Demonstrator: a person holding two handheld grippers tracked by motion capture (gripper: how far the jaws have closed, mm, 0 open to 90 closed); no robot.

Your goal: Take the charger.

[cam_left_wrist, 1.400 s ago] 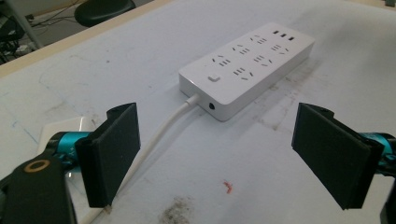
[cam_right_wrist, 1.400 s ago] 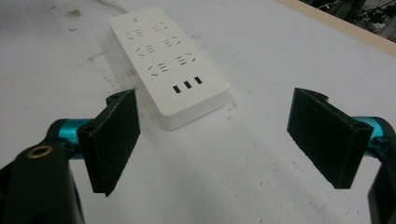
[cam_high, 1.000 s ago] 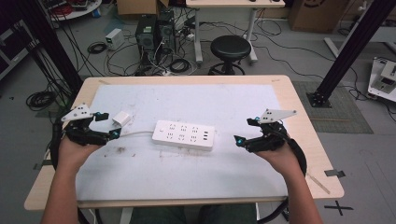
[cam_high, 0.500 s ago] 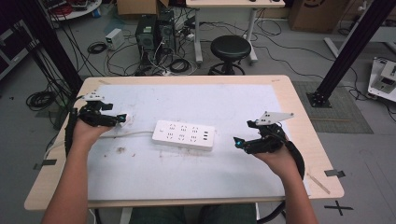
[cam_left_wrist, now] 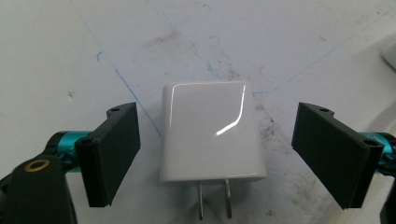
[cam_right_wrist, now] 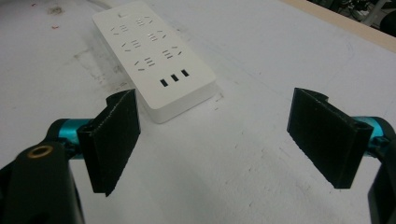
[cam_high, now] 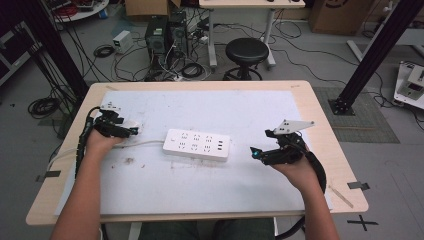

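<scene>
- My left gripper (cam_left_wrist: 219,154) has its fingers (cam_left_wrist: 112,154) spread wide, one on each side of the glossy white square plug adapter (cam_left_wrist: 212,133), not touching it; there is a clear gap on both sides.
- The adapter lies flat on the white table sheet (cam_high: 210,200), its two metal prongs (cam_left_wrist: 214,198) pointing back toward my gripper.
- My right gripper (cam_right_wrist: 224,149) also has its fingers (cam_right_wrist: 114,144) spread apart, with nothing between them, hovering over bare sheet.
- The white rectangular power strip (cam_right_wrist: 154,56) lies just ahead of it, near the left finger, USB end nearest.
- From above, my left hand (cam_high: 102,140) sits at the far left of the wooden table (cam_high: 320,125), knuckles up, forearm running to the near edge.
- My right hand (cam_high: 295,167) rests right of the strip, with open sheet all around.
</scene>
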